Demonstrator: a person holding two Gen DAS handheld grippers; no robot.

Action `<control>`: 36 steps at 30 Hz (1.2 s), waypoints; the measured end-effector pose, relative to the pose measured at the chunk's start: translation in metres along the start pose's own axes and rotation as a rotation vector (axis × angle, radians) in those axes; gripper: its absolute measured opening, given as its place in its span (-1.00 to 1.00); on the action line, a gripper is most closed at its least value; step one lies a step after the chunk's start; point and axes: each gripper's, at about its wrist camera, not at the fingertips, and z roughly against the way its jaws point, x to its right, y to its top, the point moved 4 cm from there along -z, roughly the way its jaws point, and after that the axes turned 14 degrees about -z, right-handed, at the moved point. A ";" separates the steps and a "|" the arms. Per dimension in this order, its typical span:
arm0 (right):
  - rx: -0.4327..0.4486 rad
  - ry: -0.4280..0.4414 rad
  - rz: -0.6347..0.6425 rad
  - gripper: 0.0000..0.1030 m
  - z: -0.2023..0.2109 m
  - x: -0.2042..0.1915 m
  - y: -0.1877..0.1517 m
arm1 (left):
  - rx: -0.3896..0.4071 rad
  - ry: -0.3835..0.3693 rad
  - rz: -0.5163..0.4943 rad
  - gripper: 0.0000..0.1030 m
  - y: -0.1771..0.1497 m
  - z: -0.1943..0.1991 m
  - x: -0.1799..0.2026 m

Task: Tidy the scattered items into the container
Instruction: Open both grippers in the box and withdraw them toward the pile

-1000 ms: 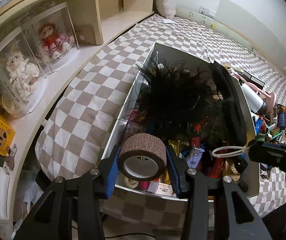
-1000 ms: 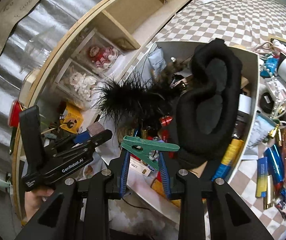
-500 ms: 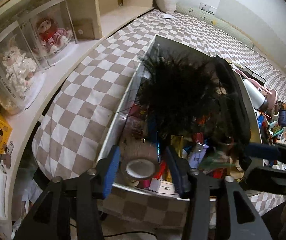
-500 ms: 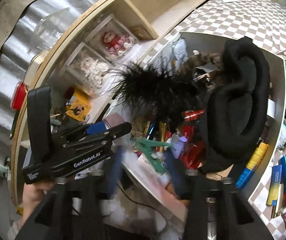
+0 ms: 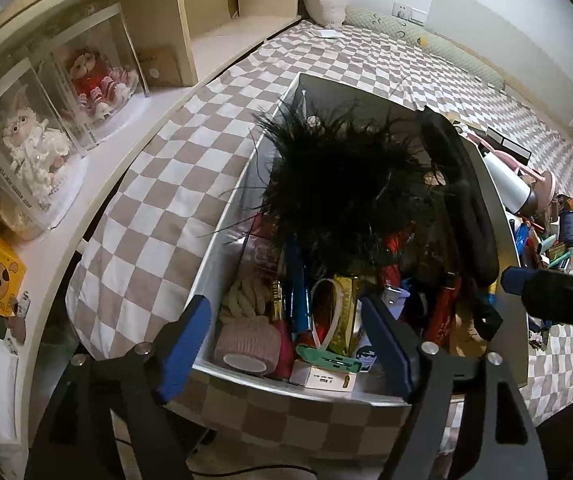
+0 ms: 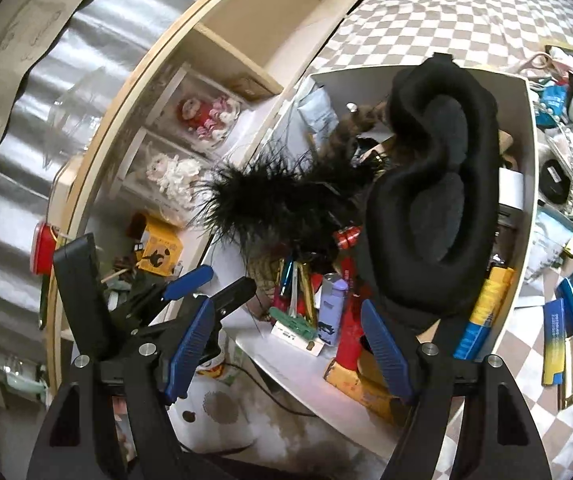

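A white container (image 5: 222, 236) on the checkered bed is packed with items. A pink tape roll (image 5: 246, 346) and a green clip (image 5: 328, 358) lie in its near end, beside a black feather piece (image 5: 346, 184) and a black padded item (image 5: 462, 200). My left gripper (image 5: 286, 350) is open and empty just above the tape roll. My right gripper (image 6: 286, 346) is open and empty above the near end of the container (image 6: 524, 184), where the green clip (image 6: 292, 324) lies. The left gripper (image 6: 210, 284) also shows in the right wrist view.
Several small items (image 5: 546, 236) are scattered on the bed to the right of the container, and they also show in the right wrist view (image 6: 566, 304). A wooden shelf (image 5: 98, 92) with boxed dolls runs along the left. The right gripper's body (image 5: 558, 300) enters at right.
Both grippers opened. The left let go of the pink tape roll and the right let go of the green clip; both now lie in the container's near end.
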 end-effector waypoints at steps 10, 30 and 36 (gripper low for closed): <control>0.040 -0.024 -0.001 0.91 0.010 0.007 0.004 | 0.034 0.053 -0.032 0.83 0.006 0.007 0.008; 0.286 -0.106 0.003 1.00 0.078 0.033 0.018 | 0.148 0.110 -0.057 0.99 0.032 0.034 0.035; 0.325 -0.175 0.080 1.00 0.099 0.040 0.023 | 0.187 0.113 -0.071 0.99 0.041 0.045 0.051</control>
